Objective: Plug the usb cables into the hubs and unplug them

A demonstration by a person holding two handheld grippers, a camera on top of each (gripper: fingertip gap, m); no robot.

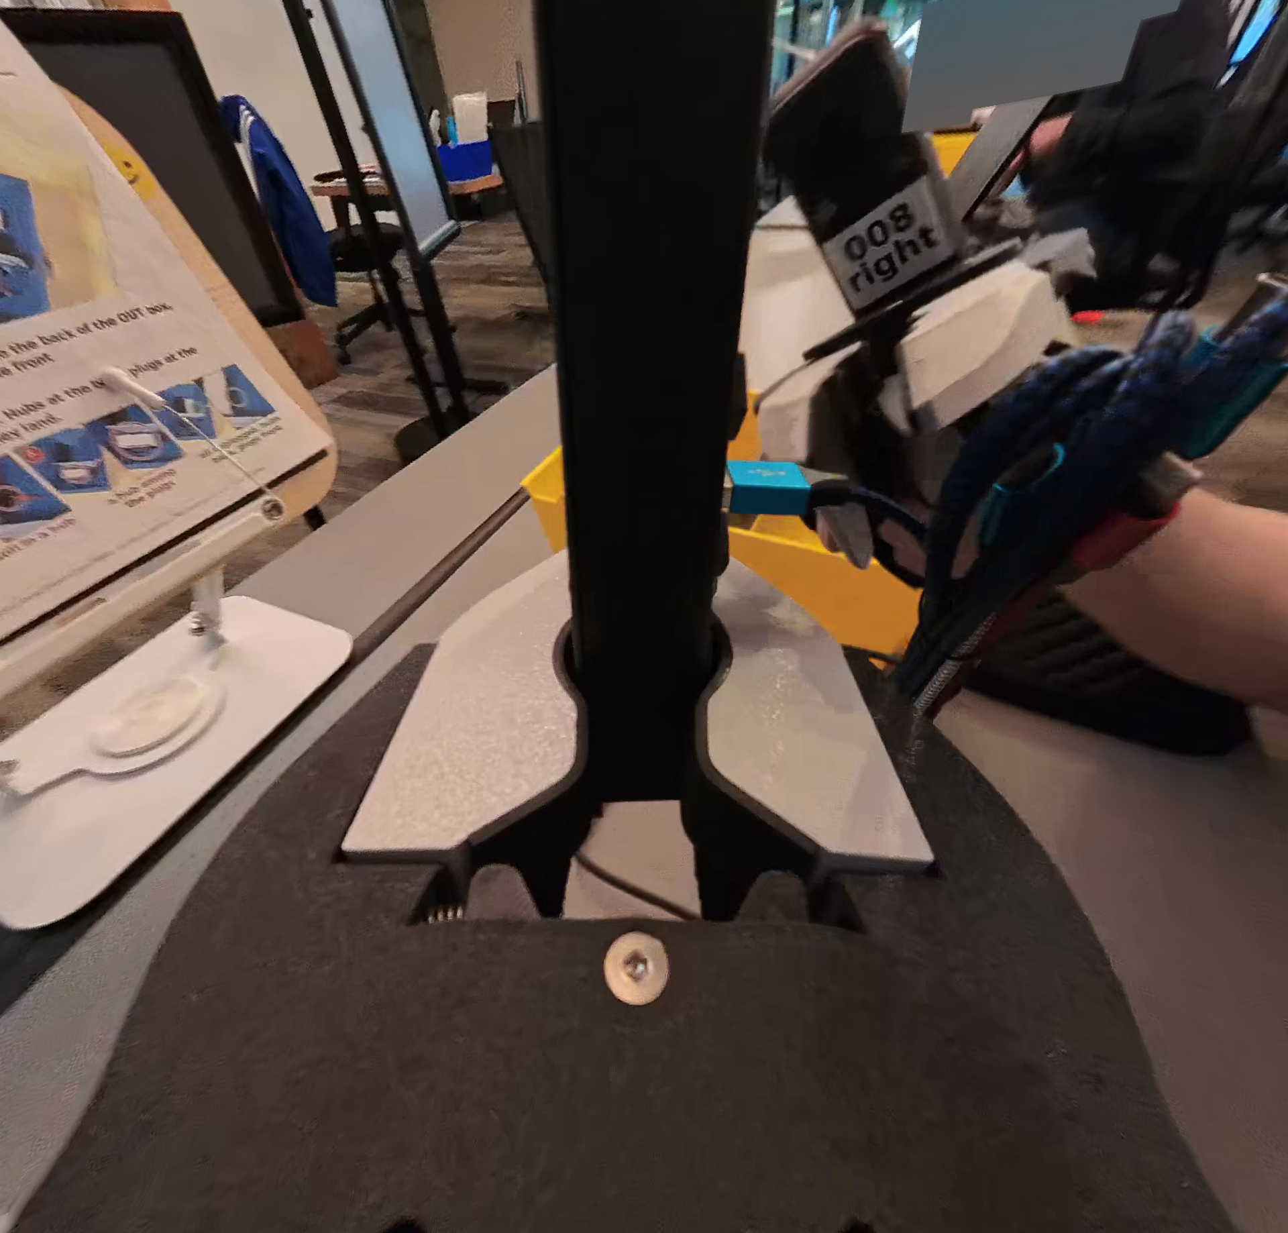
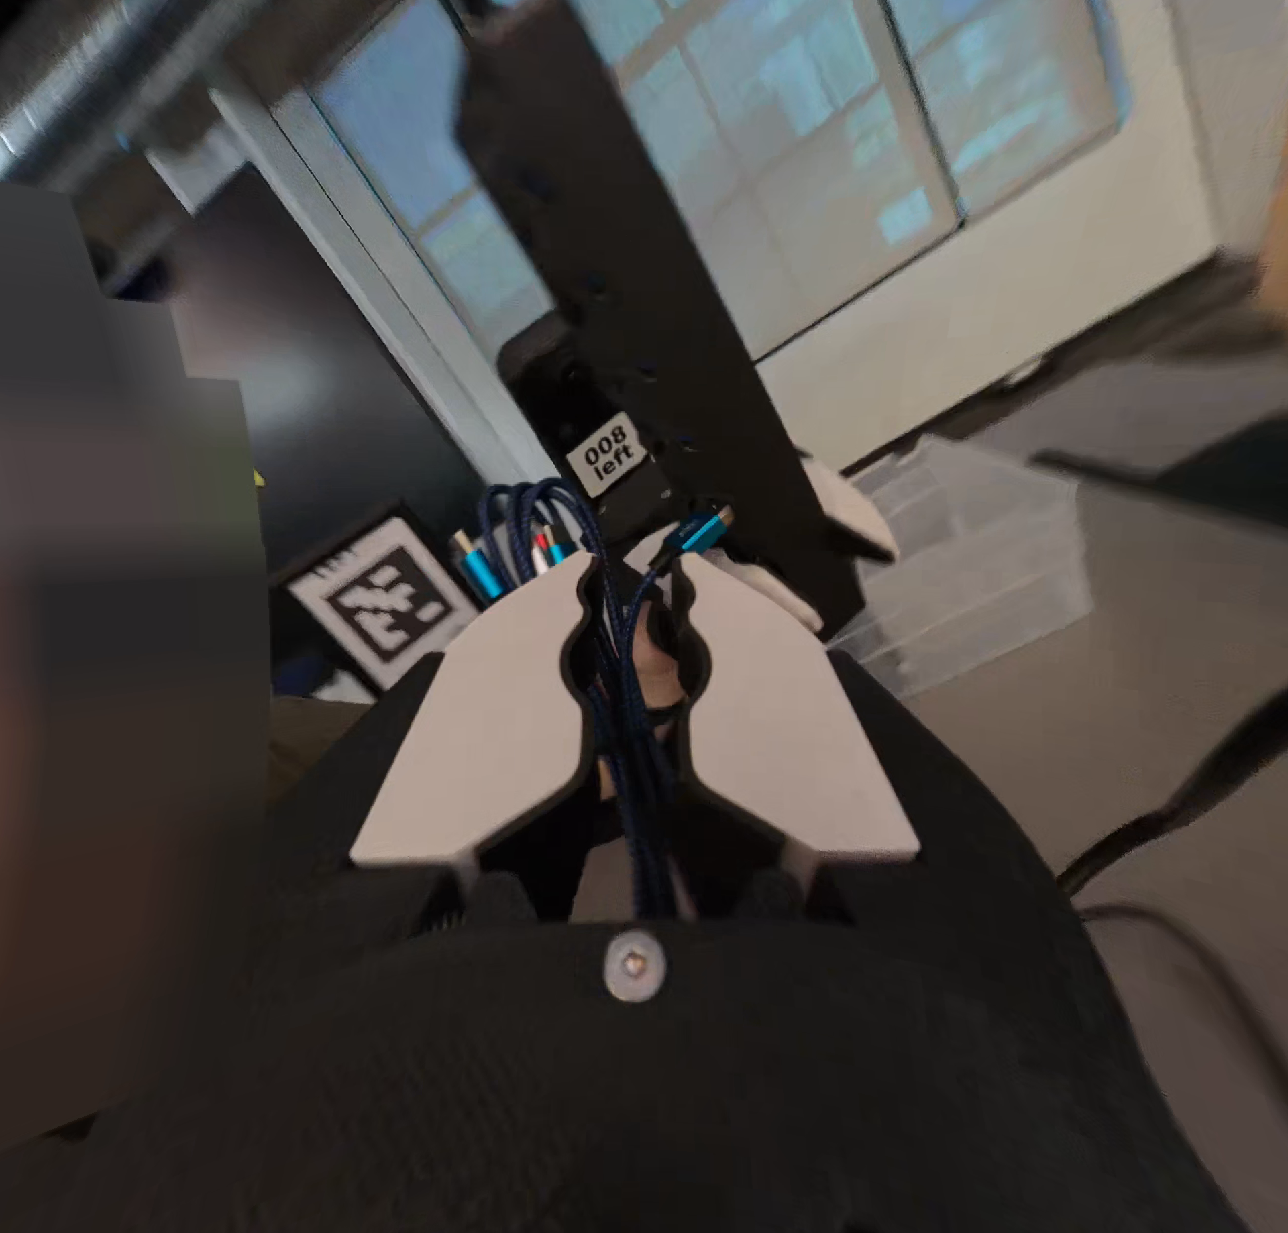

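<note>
Left of the hub [image 1: 641, 293] an instruction card [image 1: 132, 391] stands on the tabletop [image 1: 432, 502]. The left tongs [image 1: 642, 649] pinch the hub's lower end, and the black hub rises upright from between them. Just right of the hub a blue plug [image 1: 767, 488] points at its side; behind it sits a yellow bin [image 1: 815, 572]. The right tongs [image 2: 638, 572] pinch a bundle of blue cables [image 2: 627, 712], its plug [image 2: 700, 529] near the hub [image 2: 627, 258].

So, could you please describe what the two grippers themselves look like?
Each gripper has two flat, pale grey fingers with wavy inner edges, mounted on a textured black body fixed by a silver screw. The left gripper and right gripper each carry a white label with black writing.
</note>
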